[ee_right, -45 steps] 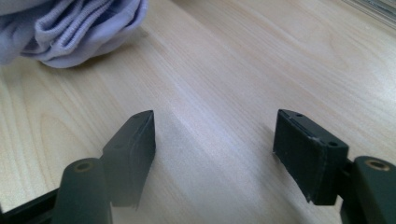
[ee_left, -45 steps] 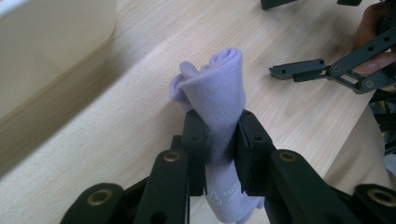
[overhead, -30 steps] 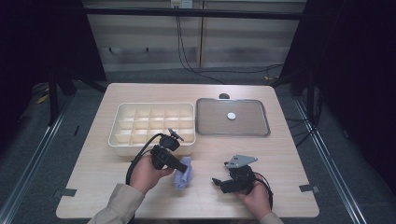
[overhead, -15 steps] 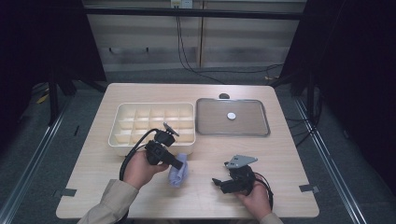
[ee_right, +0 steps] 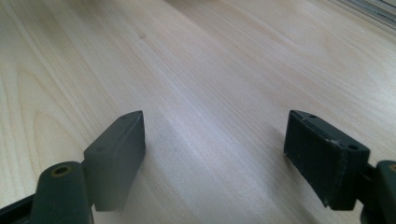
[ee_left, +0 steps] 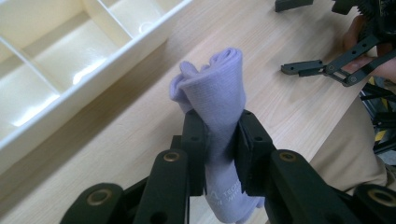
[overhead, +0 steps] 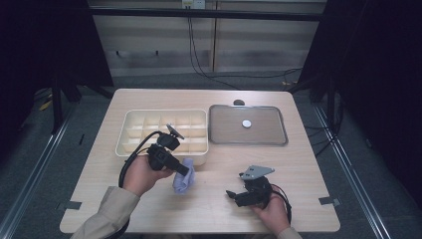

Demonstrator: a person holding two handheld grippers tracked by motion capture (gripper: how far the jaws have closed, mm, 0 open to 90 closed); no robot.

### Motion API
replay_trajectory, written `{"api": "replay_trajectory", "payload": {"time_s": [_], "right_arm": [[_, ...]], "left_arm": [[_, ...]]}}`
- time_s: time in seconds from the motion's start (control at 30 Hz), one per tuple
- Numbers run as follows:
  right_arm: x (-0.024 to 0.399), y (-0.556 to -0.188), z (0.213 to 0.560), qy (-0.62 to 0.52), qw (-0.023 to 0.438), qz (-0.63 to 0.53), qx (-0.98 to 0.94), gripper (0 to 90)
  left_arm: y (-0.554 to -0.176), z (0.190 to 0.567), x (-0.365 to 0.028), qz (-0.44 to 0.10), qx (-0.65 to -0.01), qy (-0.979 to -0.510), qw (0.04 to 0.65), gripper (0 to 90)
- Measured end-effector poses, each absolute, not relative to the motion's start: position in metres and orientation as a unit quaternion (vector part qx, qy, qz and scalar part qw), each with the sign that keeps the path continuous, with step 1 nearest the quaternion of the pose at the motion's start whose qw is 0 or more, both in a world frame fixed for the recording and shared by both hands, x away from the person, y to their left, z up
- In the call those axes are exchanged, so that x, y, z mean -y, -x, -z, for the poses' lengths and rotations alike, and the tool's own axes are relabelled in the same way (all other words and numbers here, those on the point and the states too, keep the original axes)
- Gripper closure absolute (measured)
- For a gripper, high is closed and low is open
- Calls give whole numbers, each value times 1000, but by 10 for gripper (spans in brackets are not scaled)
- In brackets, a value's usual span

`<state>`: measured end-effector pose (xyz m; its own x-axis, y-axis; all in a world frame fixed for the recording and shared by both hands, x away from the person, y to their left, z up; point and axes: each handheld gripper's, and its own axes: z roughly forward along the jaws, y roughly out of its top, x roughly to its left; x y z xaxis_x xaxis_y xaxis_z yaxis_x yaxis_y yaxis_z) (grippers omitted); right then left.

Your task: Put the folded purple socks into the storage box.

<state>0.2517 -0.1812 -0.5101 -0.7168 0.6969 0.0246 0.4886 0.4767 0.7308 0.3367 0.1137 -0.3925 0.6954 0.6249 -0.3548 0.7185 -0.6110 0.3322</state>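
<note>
1. Sock (ee_left: 218, 93), lilac and rolled, sits pinched between the left gripper's (overhead: 185, 171) jaws, its long axis running along them, clear of the desk (overhead: 219, 209).
2. Box (overhead: 130, 130) with its open compartments lies just beyond the sock, to the far left, its near wall close by.
3. Right gripper (ee_right: 215, 154) rests near the desk's right front with jaws spread wide and nothing between them; the left is far nearer the box.

Bare worktop (ee_right: 201, 70) is lying open ahead of the right claw (ee_right: 215, 158). The cream compartment tray (overhead: 161, 130) is standing just beyond the left claw (ee_left: 219, 154), blocking passage there.
</note>
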Motion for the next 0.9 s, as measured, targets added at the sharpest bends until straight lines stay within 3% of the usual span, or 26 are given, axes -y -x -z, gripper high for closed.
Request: {"api": "replay_trajectory", "payload": {"time_s": [0.9], "right_arm": [[181, -252, 510, -350, 139, -374, -847, 203]], "left_arm": [[-352, 353, -149, 89, -393, -887, 225, 755]]}}
